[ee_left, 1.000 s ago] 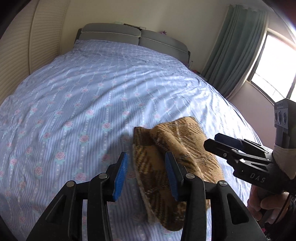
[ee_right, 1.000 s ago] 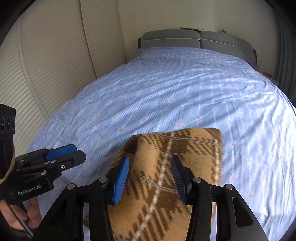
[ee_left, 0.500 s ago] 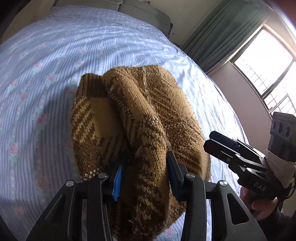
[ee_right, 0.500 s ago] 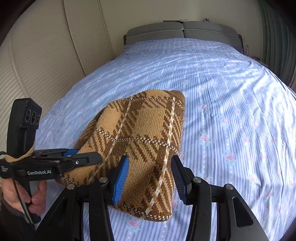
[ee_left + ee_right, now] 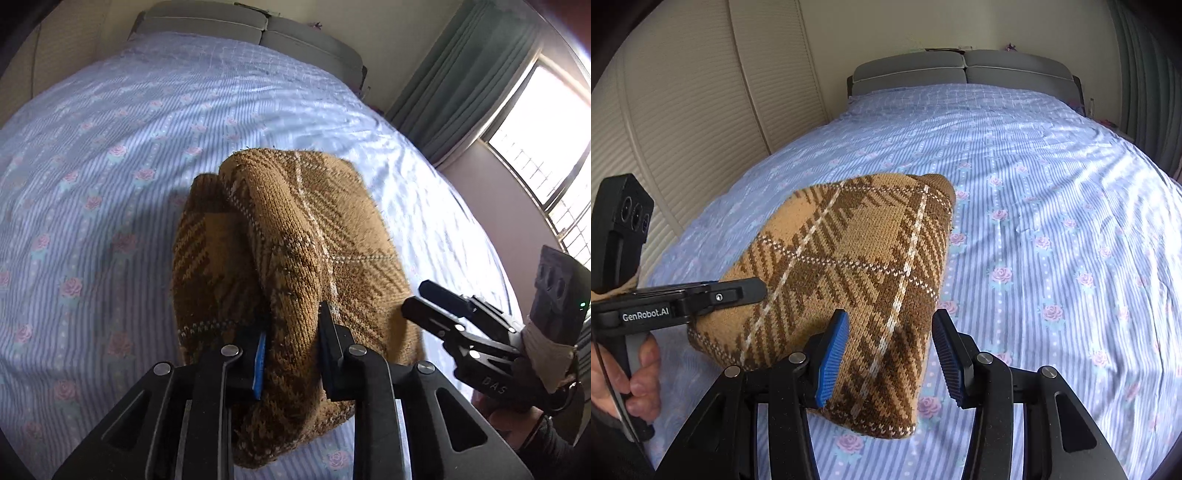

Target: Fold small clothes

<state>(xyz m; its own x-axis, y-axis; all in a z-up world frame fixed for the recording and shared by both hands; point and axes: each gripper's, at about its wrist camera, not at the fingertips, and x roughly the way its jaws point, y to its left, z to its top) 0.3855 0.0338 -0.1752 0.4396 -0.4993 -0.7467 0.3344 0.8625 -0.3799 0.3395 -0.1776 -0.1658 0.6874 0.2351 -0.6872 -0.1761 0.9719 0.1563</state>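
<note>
A brown and tan plaid knitted garment lies folded on the bed; it also shows in the left wrist view. My left gripper is shut on the garment's near left edge, a thick fold pinched between its pads. In the right wrist view the left gripper reaches in from the left onto that edge. My right gripper is open, its jaws standing over the garment's near right corner, holding nothing. It shows in the left wrist view at the right of the garment.
The bed has a blue striped sheet with pink roses and a grey headboard. A louvred wardrobe wall runs along the left. Green curtains and a bright window are on the right.
My left gripper moved forward onto the garment's left edge and shut on a fold of it. My right gripper drew back from over the garment and stayed open.
</note>
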